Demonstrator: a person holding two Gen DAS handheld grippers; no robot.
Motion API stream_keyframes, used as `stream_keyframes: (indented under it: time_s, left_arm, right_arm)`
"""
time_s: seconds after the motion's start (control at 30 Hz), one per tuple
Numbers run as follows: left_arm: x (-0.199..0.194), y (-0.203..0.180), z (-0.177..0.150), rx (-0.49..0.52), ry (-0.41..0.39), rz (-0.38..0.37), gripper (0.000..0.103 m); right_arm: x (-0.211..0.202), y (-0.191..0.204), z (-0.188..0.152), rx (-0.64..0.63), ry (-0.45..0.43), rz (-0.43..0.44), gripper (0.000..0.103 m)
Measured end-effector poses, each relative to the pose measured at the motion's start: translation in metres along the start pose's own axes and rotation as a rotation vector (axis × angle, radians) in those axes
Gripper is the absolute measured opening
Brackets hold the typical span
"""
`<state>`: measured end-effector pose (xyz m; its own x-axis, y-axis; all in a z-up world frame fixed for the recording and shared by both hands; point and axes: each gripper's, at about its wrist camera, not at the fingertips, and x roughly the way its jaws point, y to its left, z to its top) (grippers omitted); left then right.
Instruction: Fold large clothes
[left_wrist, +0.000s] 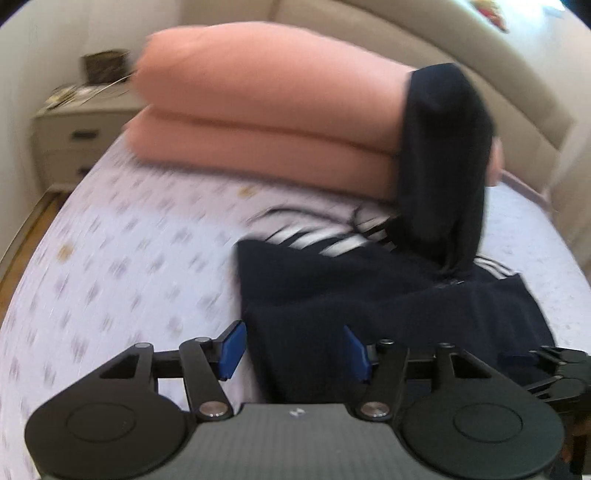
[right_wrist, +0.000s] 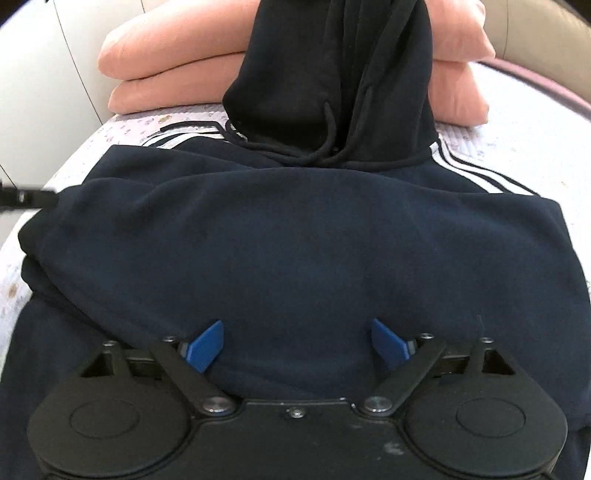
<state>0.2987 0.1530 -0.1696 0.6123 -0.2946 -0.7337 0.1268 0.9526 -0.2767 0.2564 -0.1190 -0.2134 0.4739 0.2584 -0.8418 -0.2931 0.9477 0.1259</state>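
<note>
Blue-padded left gripper (left_wrist: 293, 352) nearest the lens: jaws partly open, nothing clamped, straddling the left edge of the hoodie (left_wrist: 388, 317) without pressing on it. Right gripper (right_wrist: 297, 343) spread to its widest over the middle of the folded body, pads clear of the fabric, nothing held.

Hoodie (right_wrist: 295, 240) lying on the patterned bedsheet (left_wrist: 129, 240), dark navy, body doubled over so a thick rounded fold faces the right camera. White-striped sleeves (right_wrist: 476, 170) tucked under, peeking out at both shoulders. Hood (right_wrist: 332, 74) propped upright against the stack of folded pink bedding (left_wrist: 258, 122) at the head of the bed, drawstrings (right_wrist: 328, 144) dangling loose onto the collar. Nightstand (left_wrist: 74, 129) off to the left, beside the bed.

Judging by the layout, fold mostly made, hood not yet brought down.

Risks from here:
- Left-wrist view heavily smeared, suggesting fast movement; a hasty grab at the edge likely to catch only the top layer and peel the fold open.
- Thick fleece bulging at the crease; prone to springing back with neither gripper holding it.
- Hood leaning on the bedding; pulling it down could drag the pink stack or snag a drawstring between the jaws.
- Wide right jaws closing mid-panel could bunch the cloth into a wrinkle instead of gripping an edge.
</note>
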Motion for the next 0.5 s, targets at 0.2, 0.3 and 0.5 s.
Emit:
stream_keyframes:
  time_s: [0.2, 0.3, 0.5]
  left_arm:
    - [0.037, -0.029, 0.073, 0.062, -0.023, -0.120, 0.061]
    - [0.063, -0.052, 0.113, 0.044, -0.047, -0.195, 0.062]
    - [0.121, -0.086, 0.168, 0.027, -0.044, -0.219, 0.061]
  right_arm:
    - [-0.029, -0.043, 0.044, 0.136, -0.153, 0.134, 0.098]
    - [-0.038, -0.070, 0.083, 0.165, -0.245, 0.141, 0.098]
    - [-0.019, -0.140, 0.166, 0.326, -0.340, 0.186, 0.093]
